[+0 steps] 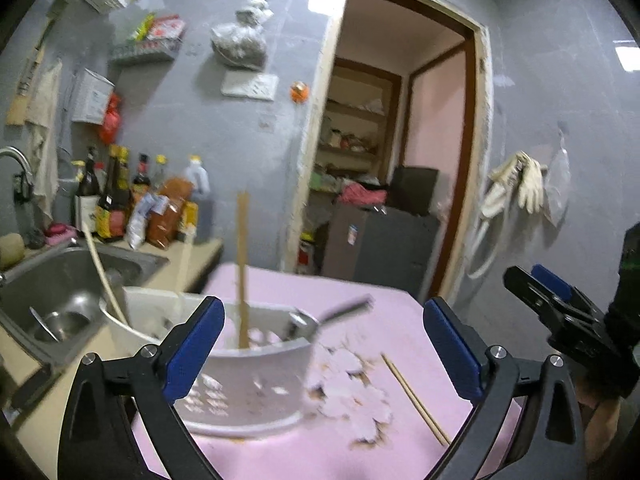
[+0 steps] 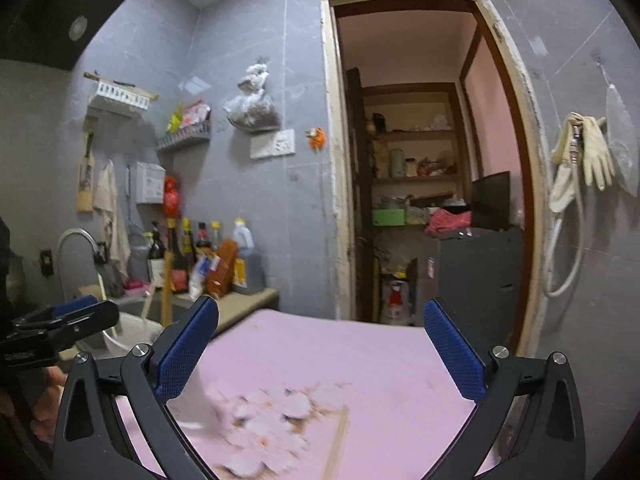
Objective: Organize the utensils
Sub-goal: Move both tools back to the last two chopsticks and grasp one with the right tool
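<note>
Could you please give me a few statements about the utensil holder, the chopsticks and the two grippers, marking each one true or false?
1. A chopstick stands upright in the white utensil holder. True.
2. A metal spoon lies on the pink tablecloth. False: it rests in the holder.
3. A loose chopstick lies on the cloth, right of the holder. True.
4. The left gripper is clamped on a chopstick. False: it is open and empty.
5. The right gripper is open, holding nothing. True.
</note>
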The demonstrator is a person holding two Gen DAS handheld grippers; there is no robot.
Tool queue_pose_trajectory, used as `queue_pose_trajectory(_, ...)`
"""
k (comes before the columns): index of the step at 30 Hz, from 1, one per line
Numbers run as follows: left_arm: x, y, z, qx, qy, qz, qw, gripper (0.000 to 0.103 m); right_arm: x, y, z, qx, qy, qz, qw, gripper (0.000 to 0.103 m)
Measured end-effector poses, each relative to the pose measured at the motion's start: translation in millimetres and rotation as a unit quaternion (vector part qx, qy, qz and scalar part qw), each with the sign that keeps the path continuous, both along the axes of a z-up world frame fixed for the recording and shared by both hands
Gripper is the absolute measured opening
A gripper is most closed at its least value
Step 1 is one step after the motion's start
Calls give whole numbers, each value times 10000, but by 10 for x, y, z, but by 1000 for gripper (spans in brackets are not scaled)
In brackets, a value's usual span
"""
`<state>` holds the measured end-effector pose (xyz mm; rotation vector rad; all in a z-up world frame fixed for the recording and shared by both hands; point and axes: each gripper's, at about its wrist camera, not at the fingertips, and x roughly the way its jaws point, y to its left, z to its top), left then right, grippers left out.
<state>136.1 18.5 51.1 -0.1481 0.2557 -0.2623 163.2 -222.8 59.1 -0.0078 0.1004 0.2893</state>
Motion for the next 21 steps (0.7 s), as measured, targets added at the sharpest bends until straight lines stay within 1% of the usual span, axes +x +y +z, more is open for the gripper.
queue_pose_trajectory(6,23,-269,-188,235,257,-304,9989,97,-4,-228,-186,-187,406,-173,9989,103)
queue_pose_trajectory(10,58,-407,-320,385,512,-405,9971,97,42,-326,-333,-276,807,-233,9961,103)
queue_pose_trajectory(16,243,-541,-542,573,1224,-404,9900,97,196,-366,-557,-458,1591,-231,9859,103)
queue_pose_trajectory(19,331,-570,-637,663,1540,-382,9851,97,288,-354,-680,-565,1991,-179,9782,99)
queue_pose_trajectory(20,364,-577,-666,695,1660,-389,9829,97,314,-341,-724,-634,2108,-162,9753,93)
queue_pose_trajectory(21,397,-580,-688,710,1769,-412,9808,97,338,-324,-753,-706,2200,-143,9728,90)
